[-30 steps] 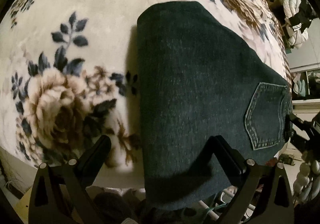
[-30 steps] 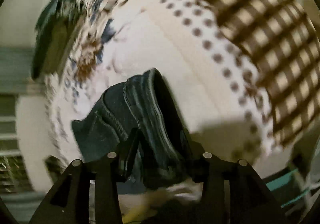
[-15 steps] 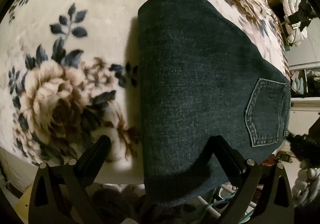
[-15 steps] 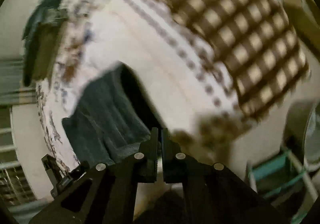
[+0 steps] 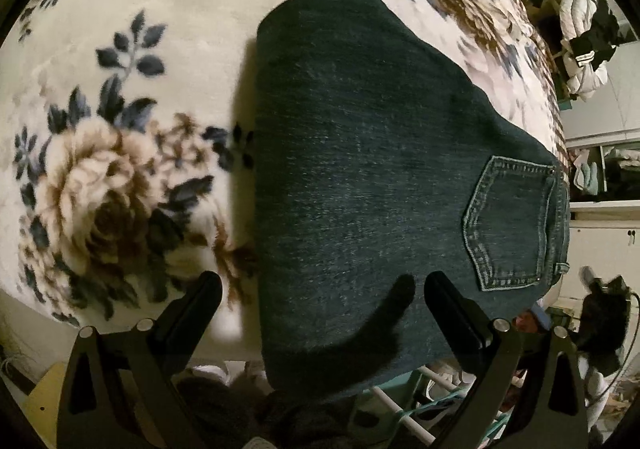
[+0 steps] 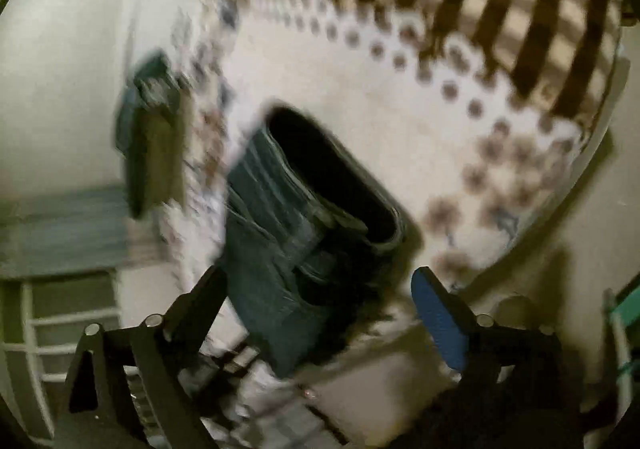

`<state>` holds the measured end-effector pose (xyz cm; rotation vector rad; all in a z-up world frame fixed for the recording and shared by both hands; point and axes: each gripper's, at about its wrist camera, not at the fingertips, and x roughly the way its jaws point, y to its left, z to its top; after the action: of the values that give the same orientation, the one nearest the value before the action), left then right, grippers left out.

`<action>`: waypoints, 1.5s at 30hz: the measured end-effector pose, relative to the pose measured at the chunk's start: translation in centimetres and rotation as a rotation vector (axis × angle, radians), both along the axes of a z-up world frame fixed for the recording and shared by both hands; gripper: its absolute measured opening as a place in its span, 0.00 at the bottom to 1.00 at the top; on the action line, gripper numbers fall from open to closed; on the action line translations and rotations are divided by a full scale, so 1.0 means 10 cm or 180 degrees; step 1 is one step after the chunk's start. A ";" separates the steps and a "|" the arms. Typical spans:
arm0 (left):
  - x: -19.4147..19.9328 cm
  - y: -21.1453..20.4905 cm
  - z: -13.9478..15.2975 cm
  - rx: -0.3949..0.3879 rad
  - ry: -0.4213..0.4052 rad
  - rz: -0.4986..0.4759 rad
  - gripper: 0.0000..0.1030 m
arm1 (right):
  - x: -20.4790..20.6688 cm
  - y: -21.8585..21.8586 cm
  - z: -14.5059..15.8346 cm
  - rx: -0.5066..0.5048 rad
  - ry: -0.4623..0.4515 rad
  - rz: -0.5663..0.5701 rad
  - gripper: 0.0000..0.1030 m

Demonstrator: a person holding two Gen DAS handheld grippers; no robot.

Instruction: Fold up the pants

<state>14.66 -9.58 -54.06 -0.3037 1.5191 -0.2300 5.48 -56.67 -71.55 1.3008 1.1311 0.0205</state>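
Note:
Dark blue jeans lie folded flat on a floral blanket, back pocket at the right, near edge hanging over the bed edge. My left gripper is open and empty, hovering over the jeans' near edge. In the blurred right wrist view the jeans show waistband end on, with the folded layers visible. My right gripper is open and empty, its jaws spread on either side of that end, not touching it.
A checked and dotted blanket covers the bed's far part. A pile of clothes and shelves stand at the right. A white rack sits below the bed edge.
My right gripper let go of the jeans' waist end, shut briefly, then opened wide and drew back. My left gripper stayed open and rose slightly.

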 end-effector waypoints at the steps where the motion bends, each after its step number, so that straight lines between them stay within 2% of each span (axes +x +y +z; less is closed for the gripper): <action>1: 0.01 -0.01 -0.03 -0.0003 0.0019 0.0003 1.00 | 0.09 0.06 -0.06 -0.0021 0.0035 0.0050 0.93; 3: 0.02 -0.03 -0.07 -0.0003 0.0053 0.0009 1.00 | 0.24 0.19 -0.24 -0.0013 0.0089 0.0143 0.93; 4: 0.02 -0.04 -0.08 -0.0007 0.0060 0.0012 1.00 | 0.31 0.25 -0.32 0.0037 0.0085 0.0166 0.87; 5: 0.02 -0.05 -0.09 -0.0014 0.0070 0.0017 1.00 | 0.35 0.29 -0.35 0.0080 0.0032 0.0129 0.74; 7: 0.03 -0.05 -0.09 -0.0031 0.0067 0.0017 1.00 | 0.39 0.35 -0.31 -0.0101 0.0075 0.0025 0.44; 9: 0.03 -0.04 -0.10 -0.0026 0.0073 0.0010 1.00 | 0.32 0.38 -0.11 -0.0126 -0.0055 -0.0070 0.33; 10: 0.03 -0.03 -0.10 -0.0043 0.0082 0.0019 1.00 | 0.27 0.39 0.02 -0.0122 -0.0159 -0.0077 0.31; 12: 0.03 -0.01 -0.13 -0.0075 0.0105 0.0041 1.00 | 0.24 0.46 0.17 -0.0365 -0.0207 0.0128 0.31; 14: 0.02 0.01 -0.17 -0.0088 0.0139 0.0047 1.00 | 0.22 0.43 -0.02 -0.0263 -0.0037 0.0132 0.33; 16: 0.02 0.03 -0.20 -0.0120 0.0165 0.0074 1.00 | 0.23 0.36 -0.26 -0.0056 0.0112 0.0105 0.55; 17: 0.02 0.04 -0.20 -0.0139 0.0160 0.0087 1.00 | 0.27 0.36 -0.33 0.0004 0.0111 0.0113 0.58; 19: 0.03 0.05 -0.21 -0.0158 0.0135 0.0086 1.00 | 0.36 0.40 -0.41 0.0125 0.0021 0.0208 0.73; 22: 0.04 0.04 -0.22 -0.0177 0.0082 0.0085 1.00 | 0.50 0.51 -0.55 0.0190 -0.0111 0.0370 0.87; 24: 0.06 0.04 -0.22 -0.0205 -0.0005 0.0089 1.00 | 0.62 0.57 -0.56 0.0213 -0.0205 0.0349 0.90; 27: 0.08 0.05 -0.20 -0.0270 -0.0133 0.0114 1.00 | 0.73 0.63 -0.58 0.0206 -0.0295 0.0199 0.91; 29: 0.08 0.09 -0.19 -0.0346 -0.0222 0.0190 1.00 | 0.75 0.64 -0.57 0.0177 -0.0338 0.0128 0.88; 30: 0.08 0.11 -0.18 -0.0408 -0.0285 0.0252 1.00 | 0.74 0.65 -0.57 0.0141 -0.0328 0.0117 0.75; 31: 0.09 0.13 -0.18 -0.0439 -0.0320 0.0305 0.99 | 0.69 0.64 -0.57 0.0107 -0.0300 0.0107 0.57; 32: 0.10 0.15 -0.16 -0.0519 -0.0356 0.0349 0.93 | 0.66 0.63 -0.57 0.0118 -0.0294 0.0090 0.54; 33: 0.11 0.16 -0.11 -0.0570 -0.0431 0.0364 0.62 | 0.62 0.62 -0.58 0.0184 -0.0298 0.0048 0.49; 34: 0.12 0.17 -0.09 -0.0478 -0.0439 0.0346 0.49 | 0.61 0.61 -0.57 0.0202 -0.0297 0.0027 0.47; 35: 0.12 0.19 -0.05 -0.0491 -0.0468 0.0342 0.41 | 0.58 0.60 -0.53 0.0187 -0.0293 0.0008 0.45; 36: 0.11 0.24 0.00 -0.0565 -0.0485 0.0381 0.29 | 0.57 0.60 -0.49 0.0184 -0.0291 -0.0004 0.43; 37: 0.10 0.29 0.03 -0.0640 -0.0487 0.0415 0.23 | 0.57 0.60 -0.44 0.0171 -0.0292 0.0002 0.42; 38: 0.08 0.32 0.11 -0.0714 -0.0508 0.0419 0.21 | 0.59 0.62 -0.38 0.0146 -0.0290 0.0024 0.41; 40: 0.06 0.30 0.26 -0.0707 -0.0573 0.0361 0.19 | 0.61 0.63 -0.26 0.0123 -0.0293 0.0056 0.40; 45: 0.11 0.30 0.80 -0.0815 -0.0649 0.0358 0.18 | 0.62 0.61 0.10 0.0184 -0.0293 0.0040 0.38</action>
<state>15.74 -6.56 -46.06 -0.5514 1.2676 -0.3564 11.66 -50.58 -70.54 1.3308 1.0668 0.1221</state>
